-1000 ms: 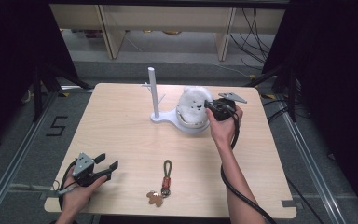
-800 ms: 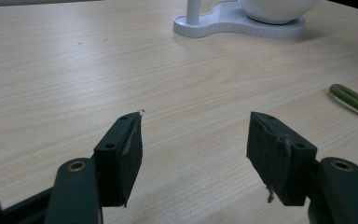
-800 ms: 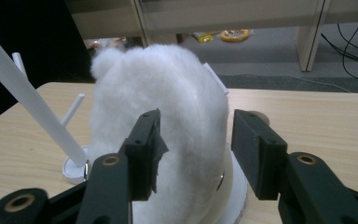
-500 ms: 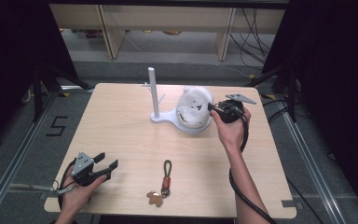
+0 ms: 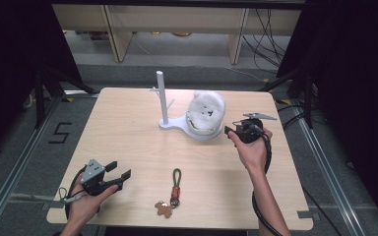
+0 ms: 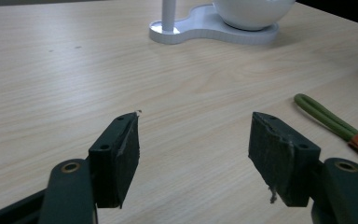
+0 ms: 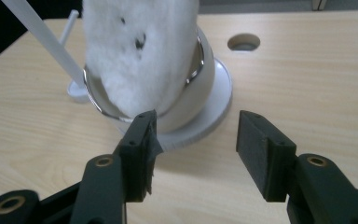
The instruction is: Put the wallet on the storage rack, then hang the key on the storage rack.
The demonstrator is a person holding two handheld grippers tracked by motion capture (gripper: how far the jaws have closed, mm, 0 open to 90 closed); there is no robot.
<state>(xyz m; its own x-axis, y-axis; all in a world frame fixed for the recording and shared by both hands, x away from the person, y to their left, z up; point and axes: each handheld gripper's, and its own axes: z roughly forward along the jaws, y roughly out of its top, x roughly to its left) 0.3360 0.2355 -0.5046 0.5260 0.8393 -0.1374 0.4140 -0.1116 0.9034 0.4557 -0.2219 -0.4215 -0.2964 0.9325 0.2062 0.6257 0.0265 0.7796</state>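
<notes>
Right gripper point(image 5: 232, 131) at right of centre, jaws apart, just been opening, nothing between them; plush point(image 5: 205, 110) sits in bowl point(image 5: 203, 135) on white stand point(image 5: 163, 101) just left of it; left gripper point(image 5: 118, 173) lower left, jaws apart, empty; keychain point(image 5: 173, 192) bottom centre on table point(image 5: 128, 128), nothing blocking.

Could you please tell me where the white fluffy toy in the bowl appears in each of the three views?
High view: the white fluffy toy sits in the bowl at the table's far middle, right of the white post.
Left gripper view: not in it; the bowl's underside shows at top.
Right gripper view: upper left of middle, above the jaws.
Shared landmark: the white post.
</notes>
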